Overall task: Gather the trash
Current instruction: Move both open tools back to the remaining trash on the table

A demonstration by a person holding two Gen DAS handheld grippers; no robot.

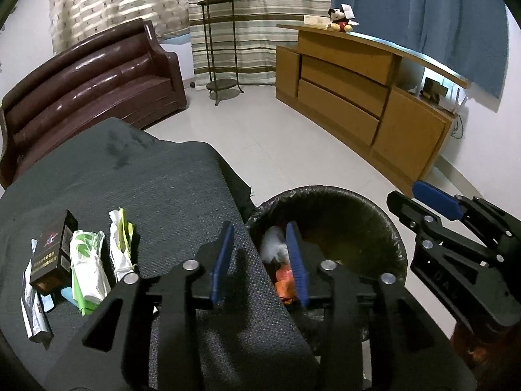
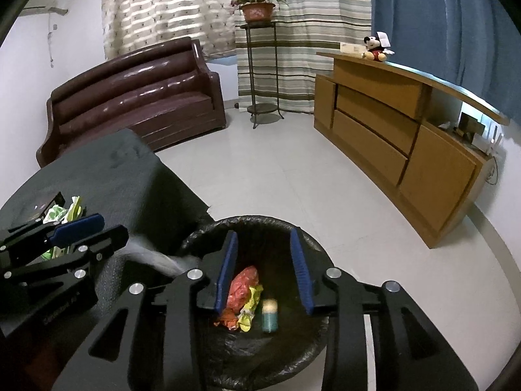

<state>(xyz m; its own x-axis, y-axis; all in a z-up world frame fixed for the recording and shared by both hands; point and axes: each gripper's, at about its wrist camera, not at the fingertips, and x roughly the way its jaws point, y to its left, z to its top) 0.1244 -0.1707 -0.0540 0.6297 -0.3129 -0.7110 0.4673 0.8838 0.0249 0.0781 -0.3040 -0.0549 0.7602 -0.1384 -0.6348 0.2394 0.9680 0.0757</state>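
My left gripper (image 1: 260,228) stands open over the near rim of a black-lined trash bin (image 1: 374,203), where the bin meets the dark cloth table (image 1: 162,179). A blurred white wad (image 1: 273,244) shows between its fingers, and no pad presses on it. In the right wrist view this wad is a white streak (image 2: 159,260) under the left gripper (image 2: 112,226). My right gripper (image 2: 263,233) is open above the bin (image 2: 208,228), which holds an orange wrapper (image 2: 242,286), a yellow wrapper (image 2: 250,309) and a blurred teal tube (image 2: 270,314). From the left wrist view, the right gripper (image 1: 403,194) hangs by the bin's right side.
On the table's left lie a dark box (image 1: 53,254), two green-and-white wrappers (image 1: 86,270) and a white paper strip (image 1: 32,309). A brown sofa (image 1: 91,78), a plant stand (image 1: 221,49) and a wooden cabinet (image 1: 358,91) line the far walls, across pale floor tiles.
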